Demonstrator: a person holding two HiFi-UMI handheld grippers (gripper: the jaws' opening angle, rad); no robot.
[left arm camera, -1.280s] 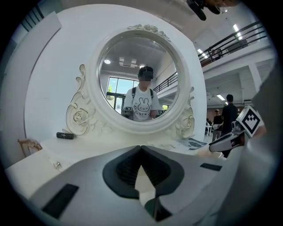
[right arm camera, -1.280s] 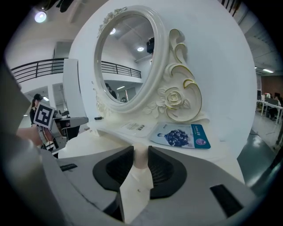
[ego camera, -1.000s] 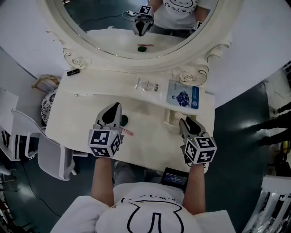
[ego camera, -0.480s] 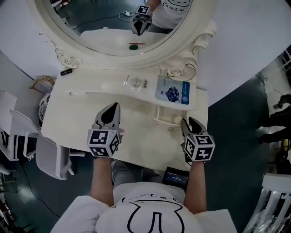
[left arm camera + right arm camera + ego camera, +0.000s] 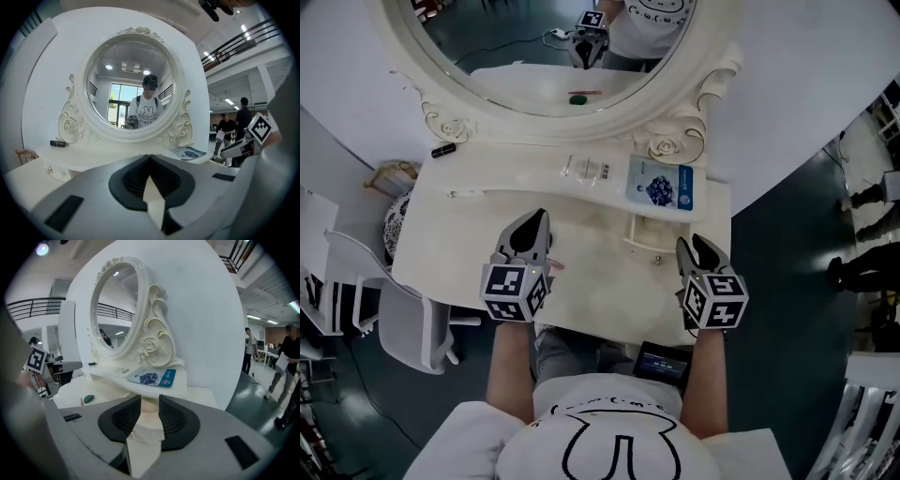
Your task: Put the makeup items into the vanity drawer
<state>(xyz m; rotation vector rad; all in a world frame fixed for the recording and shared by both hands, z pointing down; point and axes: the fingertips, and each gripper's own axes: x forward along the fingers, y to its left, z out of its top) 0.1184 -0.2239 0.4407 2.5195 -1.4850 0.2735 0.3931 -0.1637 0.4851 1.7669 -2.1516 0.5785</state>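
Mostly hidden under left gripper (image 5: 539, 221): pink stick (image 5: 556, 266).

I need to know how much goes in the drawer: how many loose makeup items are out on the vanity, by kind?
Packets: 2
Black tube: 1
Green oval piece: 1
Pink stick: 1
Total: 5

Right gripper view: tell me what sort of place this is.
Probably a big open hall or office, not a home: a balcony railing runs beyond the vanity, and people stand about on a bare floor.
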